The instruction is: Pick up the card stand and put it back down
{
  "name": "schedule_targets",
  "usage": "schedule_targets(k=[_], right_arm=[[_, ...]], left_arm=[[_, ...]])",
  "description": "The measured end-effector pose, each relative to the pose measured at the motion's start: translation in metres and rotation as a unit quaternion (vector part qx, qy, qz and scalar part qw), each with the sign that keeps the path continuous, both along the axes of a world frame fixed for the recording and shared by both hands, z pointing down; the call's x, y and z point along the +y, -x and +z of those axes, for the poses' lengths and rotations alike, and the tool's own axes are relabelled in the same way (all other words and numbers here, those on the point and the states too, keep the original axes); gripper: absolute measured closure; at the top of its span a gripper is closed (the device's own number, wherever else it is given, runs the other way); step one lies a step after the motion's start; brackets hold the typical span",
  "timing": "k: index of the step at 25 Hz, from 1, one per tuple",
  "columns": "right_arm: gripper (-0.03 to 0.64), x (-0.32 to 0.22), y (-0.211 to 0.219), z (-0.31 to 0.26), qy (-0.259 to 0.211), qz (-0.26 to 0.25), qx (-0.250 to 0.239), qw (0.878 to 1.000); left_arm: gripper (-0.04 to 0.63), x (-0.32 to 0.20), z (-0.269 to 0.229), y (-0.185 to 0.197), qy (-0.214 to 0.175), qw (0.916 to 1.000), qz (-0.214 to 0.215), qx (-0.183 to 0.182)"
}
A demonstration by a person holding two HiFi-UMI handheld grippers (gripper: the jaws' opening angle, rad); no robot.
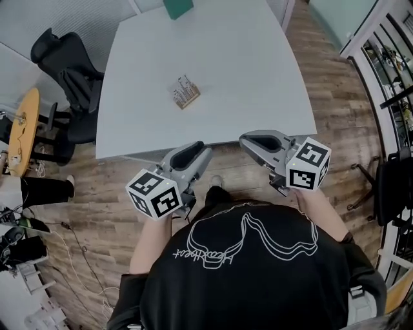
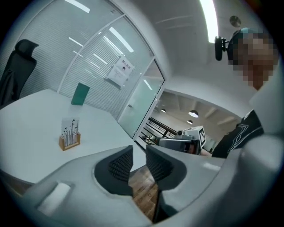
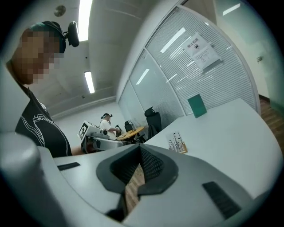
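Observation:
The card stand, a small wooden block holding upright printed cards, stands near the middle of the white table. It also shows small in the left gripper view and the right gripper view. Both grippers hang in front of the table's near edge, well short of the stand. My left gripper has a narrow gap between its ribbed pads and nothing in it. On my right gripper the pads meet at the tips, empty.
A green block stands at the table's far edge. A black office chair and a round wooden side table are to the left. Wood floor lies below the grippers, and a railing runs along the right.

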State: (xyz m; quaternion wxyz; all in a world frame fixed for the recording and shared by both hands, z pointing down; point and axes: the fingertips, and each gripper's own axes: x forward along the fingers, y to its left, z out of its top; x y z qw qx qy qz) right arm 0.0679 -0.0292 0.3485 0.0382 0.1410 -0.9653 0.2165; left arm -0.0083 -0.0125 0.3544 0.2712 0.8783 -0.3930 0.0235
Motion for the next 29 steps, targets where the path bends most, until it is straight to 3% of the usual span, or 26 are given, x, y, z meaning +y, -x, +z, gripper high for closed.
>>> schedule_targets(k=[1,2,5,13,29], right_arm=[[0.609,0.007,-0.004,-0.003,0.002,-0.005,-0.008,1.0],[0.609,0.014,-0.007,-0.005,0.003,-0.01,-0.013,1.0],[0.609,0.035,-0.014,-0.012,-0.017,-0.025,-0.009,1.0],[0.609,0.067,-0.016,-0.038,-0.048,-0.052,-0.021,0.997],[0.609,0.09,-0.024,-0.06,-0.056,-0.061,-0.031,0.996]], left_arm=[[0.532,0.008,-0.006,-0.005,-0.01,0.9999,-0.001,-0.002],[0.555,0.015,-0.013,-0.01,-0.019,0.9998,-0.004,0.0],[0.58,0.035,-0.027,-0.024,-0.044,0.999,-0.01,0.0],[0.583,0.06,-0.044,-0.045,-0.095,0.9933,-0.003,-0.066],[0.583,0.083,-0.071,-0.051,-0.112,0.9907,-0.021,-0.074]])
